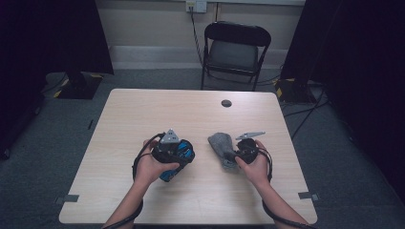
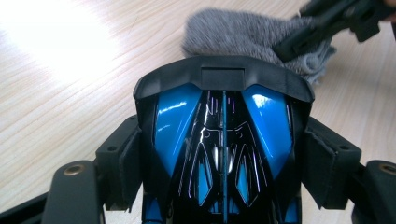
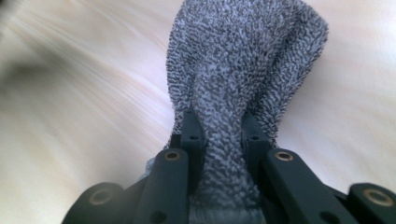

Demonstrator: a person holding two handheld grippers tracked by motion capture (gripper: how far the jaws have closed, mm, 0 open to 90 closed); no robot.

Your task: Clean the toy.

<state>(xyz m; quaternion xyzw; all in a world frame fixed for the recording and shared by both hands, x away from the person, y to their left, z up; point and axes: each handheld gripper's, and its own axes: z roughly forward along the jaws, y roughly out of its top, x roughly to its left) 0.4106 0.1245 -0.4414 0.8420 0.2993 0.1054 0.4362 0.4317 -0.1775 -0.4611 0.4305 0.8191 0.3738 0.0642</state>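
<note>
My left gripper (image 1: 177, 155) is shut on a glossy blue and black computer mouse (image 1: 185, 151), held just above the wooden table (image 1: 143, 109) left of centre. In the left gripper view its pads (image 2: 128, 168) press on both flanks of the mouse (image 2: 173, 126). A grey terry cloth (image 1: 221, 143) lies bunched on the table to the right. My right gripper (image 1: 237, 155) is shut on the cloth's near end. In the right gripper view the cloth (image 3: 243, 56) is pinched between the jaws (image 3: 218, 135) and spreads out beyond them. The cloth (image 2: 233, 35) and right gripper (image 2: 303, 39) lie just past the mouse.
A small dark round cap (image 1: 226, 103) sits in the table's far edge region. A black folding chair (image 1: 236, 47) stands behind the table. Cables run on the floor at the right, and dark curtains close both sides.
</note>
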